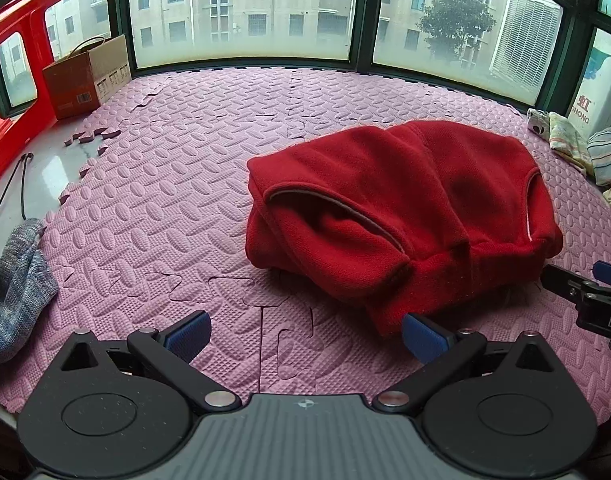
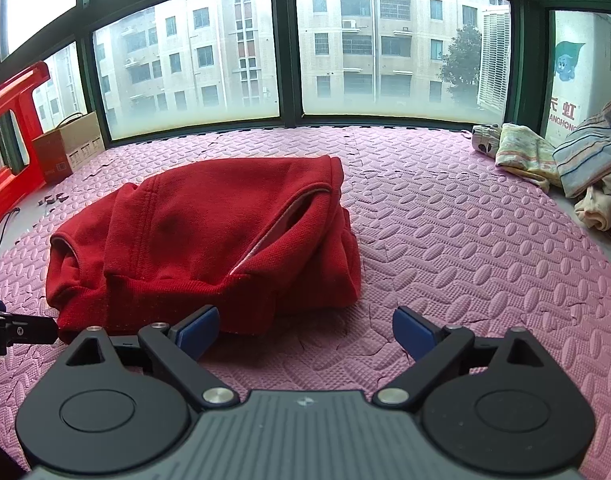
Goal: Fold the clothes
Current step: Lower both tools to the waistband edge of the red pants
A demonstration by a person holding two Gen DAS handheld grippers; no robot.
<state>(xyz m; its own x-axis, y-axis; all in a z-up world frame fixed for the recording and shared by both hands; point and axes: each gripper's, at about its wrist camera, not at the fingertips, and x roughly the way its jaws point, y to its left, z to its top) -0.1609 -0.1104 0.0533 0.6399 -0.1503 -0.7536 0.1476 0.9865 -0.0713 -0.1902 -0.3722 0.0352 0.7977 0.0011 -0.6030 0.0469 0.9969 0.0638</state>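
A red fleece garment (image 1: 405, 216) lies folded in a bundle on the pink foam mat (image 1: 177, 208); it also shows in the right wrist view (image 2: 209, 236). My left gripper (image 1: 305, 336) is open and empty, just in front of the garment's near left corner. My right gripper (image 2: 305, 330) is open and empty, just in front of the garment's near right edge. The right gripper's tip shows at the right edge of the left wrist view (image 1: 585, 292). The left gripper's tip shows at the left edge of the right wrist view (image 2: 13, 330).
A grey knitted garment (image 1: 13, 288) lies at the mat's left edge. A cardboard box (image 1: 85, 76) and a red plastic stool (image 1: 13, 64) stand at the far left by the windows. Several folded clothes (image 2: 565, 160) lie at the far right. A black cable (image 1: 21, 180) lies on the bare floor.
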